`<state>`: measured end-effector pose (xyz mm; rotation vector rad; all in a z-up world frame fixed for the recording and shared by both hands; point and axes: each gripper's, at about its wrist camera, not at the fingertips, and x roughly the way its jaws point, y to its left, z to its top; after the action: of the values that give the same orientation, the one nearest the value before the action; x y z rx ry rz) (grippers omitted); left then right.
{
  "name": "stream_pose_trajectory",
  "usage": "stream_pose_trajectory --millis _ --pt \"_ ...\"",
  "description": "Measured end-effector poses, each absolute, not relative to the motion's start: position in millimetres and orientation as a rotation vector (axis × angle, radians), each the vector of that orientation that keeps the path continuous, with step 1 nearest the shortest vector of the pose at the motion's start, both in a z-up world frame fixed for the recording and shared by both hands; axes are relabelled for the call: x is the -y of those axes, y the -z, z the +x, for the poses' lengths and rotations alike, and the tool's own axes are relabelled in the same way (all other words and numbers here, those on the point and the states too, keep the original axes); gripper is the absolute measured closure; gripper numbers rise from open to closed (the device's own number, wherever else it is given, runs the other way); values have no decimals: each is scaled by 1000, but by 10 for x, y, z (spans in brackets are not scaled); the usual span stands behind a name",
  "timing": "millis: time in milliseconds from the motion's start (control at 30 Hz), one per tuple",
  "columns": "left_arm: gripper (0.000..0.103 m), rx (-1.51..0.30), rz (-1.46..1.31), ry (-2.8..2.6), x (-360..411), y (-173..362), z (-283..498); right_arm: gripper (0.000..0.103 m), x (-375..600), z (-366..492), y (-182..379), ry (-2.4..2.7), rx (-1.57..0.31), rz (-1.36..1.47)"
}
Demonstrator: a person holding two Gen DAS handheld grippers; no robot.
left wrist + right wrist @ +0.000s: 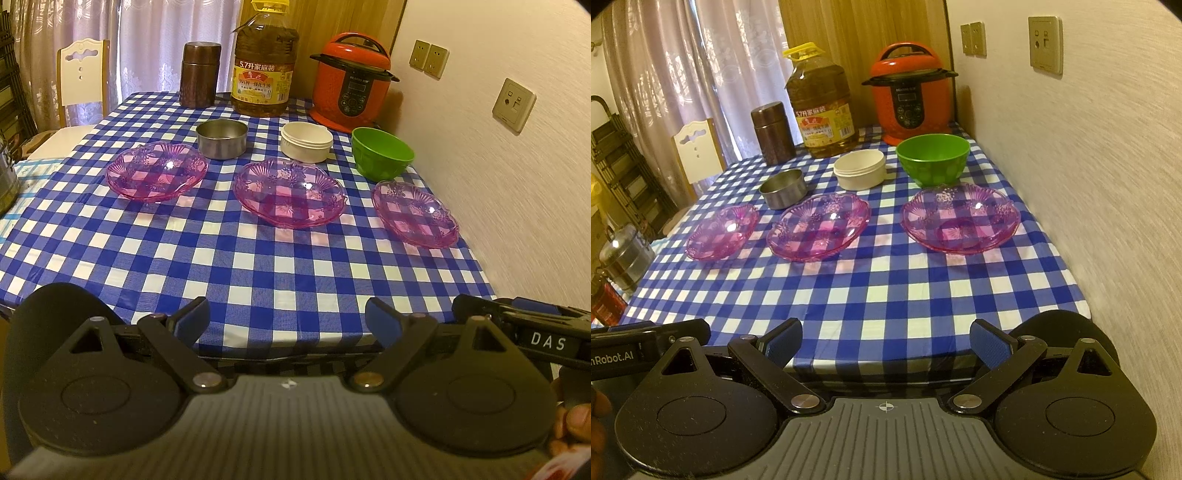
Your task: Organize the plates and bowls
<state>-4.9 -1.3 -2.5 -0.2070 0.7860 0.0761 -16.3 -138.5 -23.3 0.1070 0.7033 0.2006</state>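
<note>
Lying well beyond both wide-spread jaws, three pink plates [290, 192].

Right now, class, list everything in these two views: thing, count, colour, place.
plates: 3, pink, in a row mid-table
steel bowl: 1, silver, behind the plates
white bowl: 1, white, beside it
green bowl: 1, green, nearest the wall
jar: 1, brown, far edge
oil bottle: 1, amber, far edge
cooker: 1, red, far corner
cloth: 1, blue-white check
chair: 1, white, far left
steel pot: 1, silver, left
left gripper: open, near edge
right gripper: open, near edge
</note>
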Motion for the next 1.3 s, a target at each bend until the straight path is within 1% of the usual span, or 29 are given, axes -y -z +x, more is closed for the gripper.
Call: stream_pose_trajectory --millis 600,800,1300 --pt "14 -786 -212 -74 -3 25 -50 6 1392 -165 244 -201 -705 110" --pt "14 -792 -252 -84 -1 35 -8 6 1397 -127 254 -206 -705 123" --pt "14 -794 -400 -85 -396 174 695 6 1387 502 295 -204 -712 214"
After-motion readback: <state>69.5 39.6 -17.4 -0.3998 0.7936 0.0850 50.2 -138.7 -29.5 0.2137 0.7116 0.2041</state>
